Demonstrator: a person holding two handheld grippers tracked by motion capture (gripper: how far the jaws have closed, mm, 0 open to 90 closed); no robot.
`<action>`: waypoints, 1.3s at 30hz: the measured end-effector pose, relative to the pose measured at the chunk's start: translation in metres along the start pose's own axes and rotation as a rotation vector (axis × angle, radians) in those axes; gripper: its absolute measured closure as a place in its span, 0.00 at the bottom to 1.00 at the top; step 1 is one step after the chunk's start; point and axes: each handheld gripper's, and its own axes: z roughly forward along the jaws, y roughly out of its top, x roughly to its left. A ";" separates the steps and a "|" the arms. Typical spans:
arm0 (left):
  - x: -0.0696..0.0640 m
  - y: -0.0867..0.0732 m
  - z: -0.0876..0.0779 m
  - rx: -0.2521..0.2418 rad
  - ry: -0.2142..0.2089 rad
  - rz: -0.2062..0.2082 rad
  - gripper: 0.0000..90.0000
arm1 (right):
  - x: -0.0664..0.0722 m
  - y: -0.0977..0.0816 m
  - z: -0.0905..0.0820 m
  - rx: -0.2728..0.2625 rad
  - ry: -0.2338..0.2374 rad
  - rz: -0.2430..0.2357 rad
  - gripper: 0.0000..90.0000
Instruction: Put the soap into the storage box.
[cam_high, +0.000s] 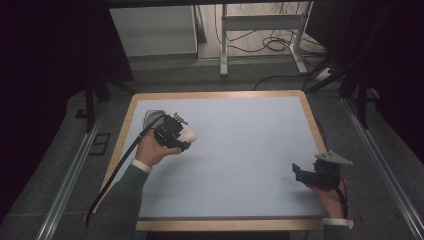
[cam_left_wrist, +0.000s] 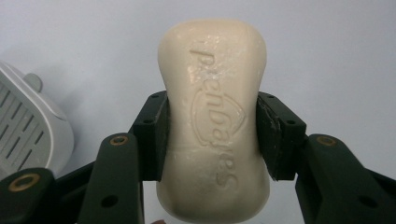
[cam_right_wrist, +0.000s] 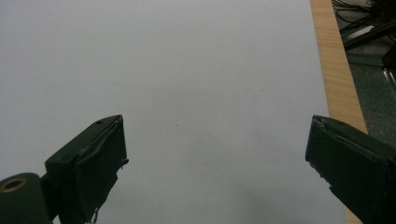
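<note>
A pale blue table (cam_high: 240, 165) with a light wooden border fills the middle of the high view, set on a grey floor with metal rails running along both sides. Beyond its far edge stand the legs of a white desk frame (cam_high: 223, 45) amid loose black cables.

A person in a grey sleeve (cam_high: 122, 200) with a white cuff reaches in from the near edge at the left. Near the table's far left corner, that hand carries the left gripper (cam_high: 186, 137), its black cable trailing back over the wooden border. Its jaws are clamped on a cream bar of soap (cam_left_wrist: 215, 121), pads pressing both long sides at the bar's narrowed waist. The bar is stamped with raised lettering and is held above the blue surface, its rounded end pointing away from the hand. Just beside it, toward the table's left corner, sits a white slotted soap dish (cam_left_wrist: 28, 130), partly hidden behind the gripper in the high view.

Well apart, near the right edge of the table, the right gripper (cam_high: 296, 172) rests in the other hand with a grey three-cornered plate on top. Its jaws stand wide apart with bare blue table between them (cam_right_wrist: 215, 140).
</note>
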 end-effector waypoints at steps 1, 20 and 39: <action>0.002 0.000 -0.001 -0.003 0.003 -0.006 0.55 | 0.000 0.000 0.000 0.001 0.001 0.000 0.06; 0.023 0.010 -0.004 -0.001 0.034 -0.042 0.55 | 0.001 -0.001 0.002 0.004 -0.002 -0.005 0.06; 0.044 0.012 -0.003 0.009 0.063 -0.100 0.55 | 0.002 -0.001 0.002 0.007 0.000 -0.007 0.06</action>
